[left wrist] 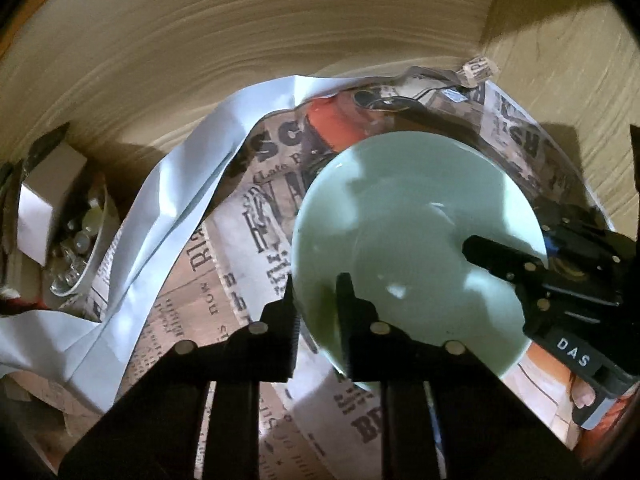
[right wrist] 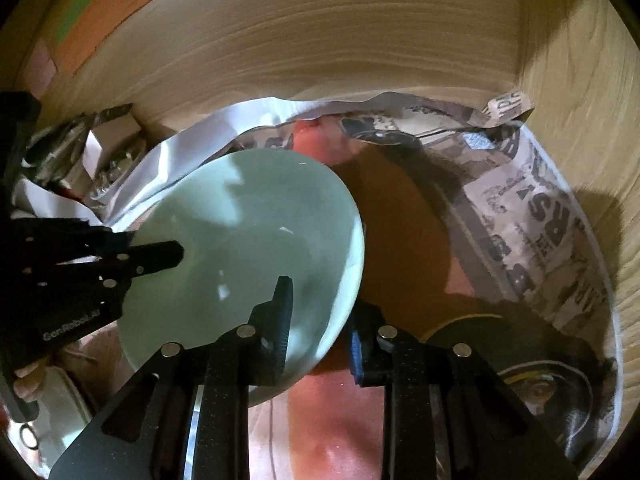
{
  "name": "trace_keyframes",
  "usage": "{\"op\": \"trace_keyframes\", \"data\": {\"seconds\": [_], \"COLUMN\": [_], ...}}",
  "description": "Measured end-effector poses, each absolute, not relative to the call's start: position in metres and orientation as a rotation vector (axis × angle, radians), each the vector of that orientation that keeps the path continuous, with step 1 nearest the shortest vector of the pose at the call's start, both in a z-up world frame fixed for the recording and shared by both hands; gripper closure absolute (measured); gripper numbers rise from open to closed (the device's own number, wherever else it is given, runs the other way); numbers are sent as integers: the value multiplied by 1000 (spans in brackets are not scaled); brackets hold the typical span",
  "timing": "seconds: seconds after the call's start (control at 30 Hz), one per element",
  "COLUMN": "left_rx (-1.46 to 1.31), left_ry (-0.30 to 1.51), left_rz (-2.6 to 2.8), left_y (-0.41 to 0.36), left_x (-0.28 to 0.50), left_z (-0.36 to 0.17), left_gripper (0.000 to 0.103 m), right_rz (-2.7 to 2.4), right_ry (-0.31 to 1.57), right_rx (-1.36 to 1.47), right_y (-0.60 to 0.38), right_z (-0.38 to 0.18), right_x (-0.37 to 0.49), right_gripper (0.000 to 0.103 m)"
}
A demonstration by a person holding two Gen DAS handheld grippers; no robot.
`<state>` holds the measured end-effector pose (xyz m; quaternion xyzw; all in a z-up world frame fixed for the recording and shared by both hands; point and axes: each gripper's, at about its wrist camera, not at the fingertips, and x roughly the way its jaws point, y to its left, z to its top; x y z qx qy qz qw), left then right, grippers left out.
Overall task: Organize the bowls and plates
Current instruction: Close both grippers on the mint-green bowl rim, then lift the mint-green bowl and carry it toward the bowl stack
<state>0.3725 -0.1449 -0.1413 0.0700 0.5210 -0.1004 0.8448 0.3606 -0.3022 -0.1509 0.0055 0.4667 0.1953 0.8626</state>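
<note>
Pale-green bowl (left wrist: 416, 248) clamped at opposite rims by left tool (left wrist: 316, 300) and right tool (right wrist: 320, 320); newspaper (left wrist: 248, 240) beneath, glass dish (left wrist: 80, 248) far left, wooden wall (left wrist: 240, 40) ahead.

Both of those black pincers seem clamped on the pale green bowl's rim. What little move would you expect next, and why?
Probably a small, level lift with both hands together. The left gripper and the right gripper each pinch the green bowl at its rim, on opposite sides, over the crumpled newspaper. Raising one side alone might tilt it.
</note>
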Motion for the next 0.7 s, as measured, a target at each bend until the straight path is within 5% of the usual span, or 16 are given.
{"op": "trace_keyframes", "data": {"seconds": [0.7], "left_rx": [72], "left_ry": [1020], "left_rz": [-203], "left_y": [-115], "left_x": [335], "left_z": [-101], "left_gripper": [87], "right_rz": [426], "right_ry": [863], "right_rx": [36], "right_y": [-283], "right_z": [-100], "right_x": [321], "right_gripper": [84]}}
